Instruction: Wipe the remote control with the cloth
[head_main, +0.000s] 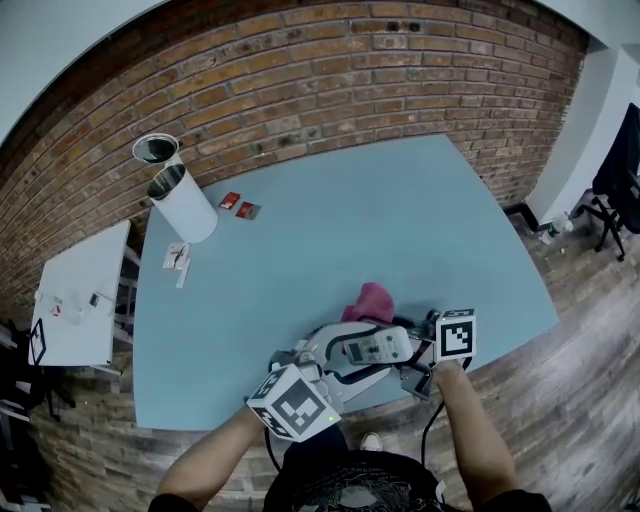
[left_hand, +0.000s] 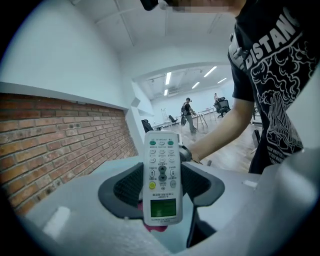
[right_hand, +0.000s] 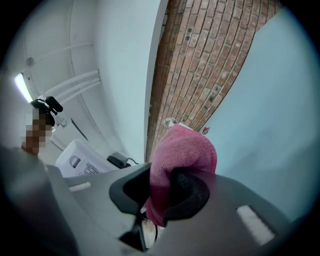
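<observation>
While my left fingers (left_hand: 129, 189) clamp the remote control (left_hand: 161, 182) by its long edges, it hangs face up over the near edge of the surface (head_main: 300, 250). It looks light, rigid and slick, so mid-body suits. Its long axis runs straight out from me, display end nearest. My right fingers (right_hand: 187, 192) pinch the soft cloth (right_hand: 182, 150).

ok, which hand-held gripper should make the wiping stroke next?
Right. The right hand-held gripper is shut on the pink cloth, while the left hand-held gripper clamps the remote control, button face exposed; the left should probably just hold it steady.
</observation>
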